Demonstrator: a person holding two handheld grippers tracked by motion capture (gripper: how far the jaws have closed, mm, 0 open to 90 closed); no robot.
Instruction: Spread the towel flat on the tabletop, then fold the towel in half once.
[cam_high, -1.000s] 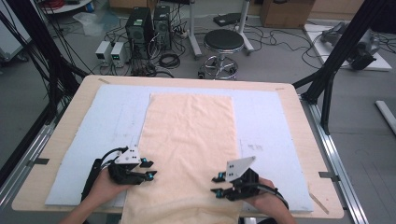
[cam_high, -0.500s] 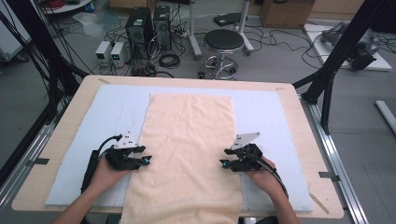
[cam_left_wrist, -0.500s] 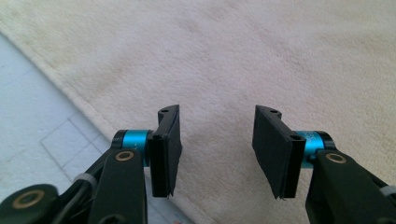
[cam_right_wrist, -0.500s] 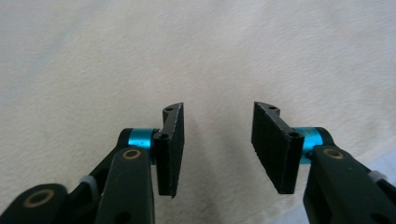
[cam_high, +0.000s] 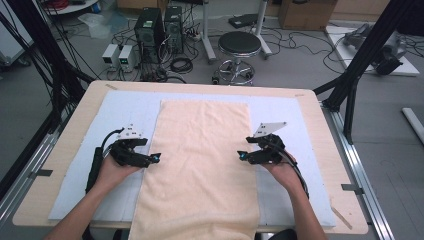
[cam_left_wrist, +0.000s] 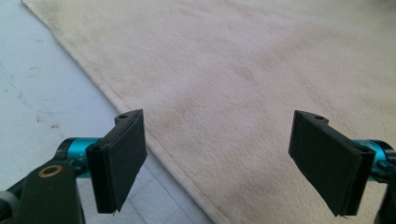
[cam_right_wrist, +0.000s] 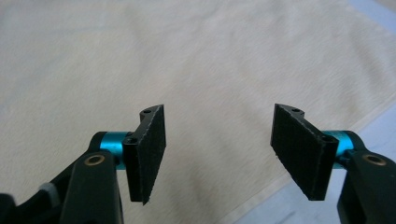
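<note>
A pale cream towel (cam_high: 202, 155) lies flat down the middle of the table, its near end hanging over the front edge. My left gripper (cam_high: 155, 158) hovers at the towel's left edge, its tips pointing inward over the hem (cam_left_wrist: 154, 149). Its jaws have just been opening and stand wide apart with nothing between them (cam_left_wrist: 217, 163). My right gripper (cam_high: 241, 156) sits at the towel's right edge, tips pointing left. Its jaws have also just been opening, and only the flat towel (cam_right_wrist: 196, 60) lies beyond the gap (cam_right_wrist: 217, 156).
A light blue sheet (cam_high: 125, 107) covers the wooden table (cam_high: 65, 145) under the towel. A round stool (cam_high: 239, 45), computer towers (cam_high: 150, 30) and cables stand on the floor beyond the far edge. Black frame posts (cam_high: 360, 60) rise at the right.
Both hands have moved up the table along the towel's side edges, away from the front edge. Both pairs of jaws have opened wider.
</note>
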